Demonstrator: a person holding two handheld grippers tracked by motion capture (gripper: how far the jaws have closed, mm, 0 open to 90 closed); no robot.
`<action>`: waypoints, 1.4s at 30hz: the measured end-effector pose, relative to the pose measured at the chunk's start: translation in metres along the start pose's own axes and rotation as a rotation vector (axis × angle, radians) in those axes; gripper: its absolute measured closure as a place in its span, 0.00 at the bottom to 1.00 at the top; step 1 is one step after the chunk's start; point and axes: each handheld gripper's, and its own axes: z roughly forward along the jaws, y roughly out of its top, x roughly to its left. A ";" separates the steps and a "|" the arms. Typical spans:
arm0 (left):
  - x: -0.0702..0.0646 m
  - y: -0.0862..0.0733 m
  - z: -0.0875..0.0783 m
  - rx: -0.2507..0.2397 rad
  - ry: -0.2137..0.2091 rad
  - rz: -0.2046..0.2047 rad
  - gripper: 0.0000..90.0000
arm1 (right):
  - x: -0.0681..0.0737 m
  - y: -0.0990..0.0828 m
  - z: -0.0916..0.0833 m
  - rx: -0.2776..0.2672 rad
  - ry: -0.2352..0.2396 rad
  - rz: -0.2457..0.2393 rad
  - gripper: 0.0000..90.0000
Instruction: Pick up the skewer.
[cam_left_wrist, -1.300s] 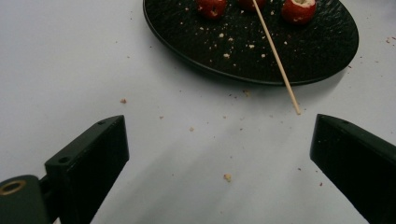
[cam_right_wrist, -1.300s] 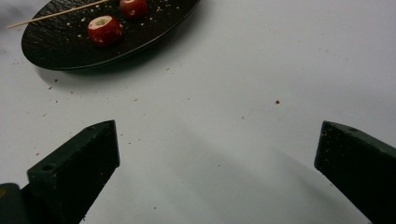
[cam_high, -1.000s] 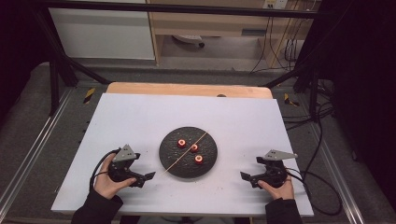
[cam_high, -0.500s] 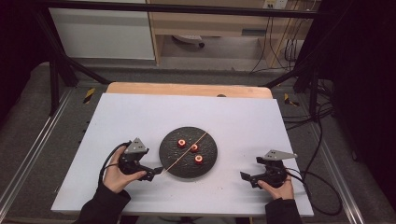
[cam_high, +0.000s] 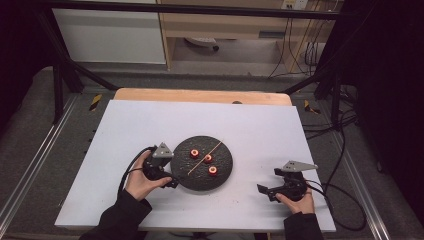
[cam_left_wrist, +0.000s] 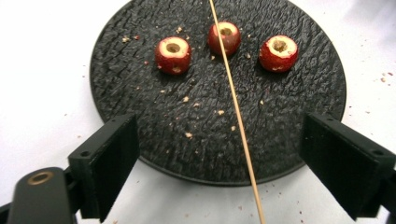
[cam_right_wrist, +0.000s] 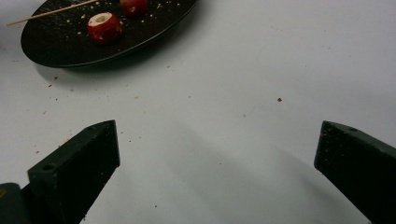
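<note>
Overhead, high view: white table (cam_high: 150, 125), black round plate (cam_high: 220, 177) mid-table w/ three red cored fruit pieces (cam_high: 194, 153) and thin wooden skewer (cam_high: 205, 157) laid across. Left gripper (cam_high: 172, 184) at plate's left edge, right gripper (cam_high: 261, 190) well apart on bare table.

Left gripper view: jaws apart, just been closing slightly; skewer (cam_left_wrist: 236, 112) between them, untouched.

Right gripper view: jaws wide apart, nothing held; plate (cam_right_wrist: 140, 32) at top left.

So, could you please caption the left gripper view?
Open left gripper straddling a wooden skewer on a black plate with three cored red fruits.
</note>
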 end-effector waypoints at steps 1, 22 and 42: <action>-0.001 0.001 0.002 0.004 0.001 -0.002 0.16 | 0.000 0.000 0.000 0.000 0.000 0.000 0.01; -0.009 0.015 0.032 0.091 -0.006 0.007 0.52 | 0.000 0.000 0.001 0.005 0.003 -0.005 0.01; -0.018 0.021 0.039 0.171 0.009 0.031 0.81 | 0.000 0.000 0.001 0.004 0.004 -0.008 0.01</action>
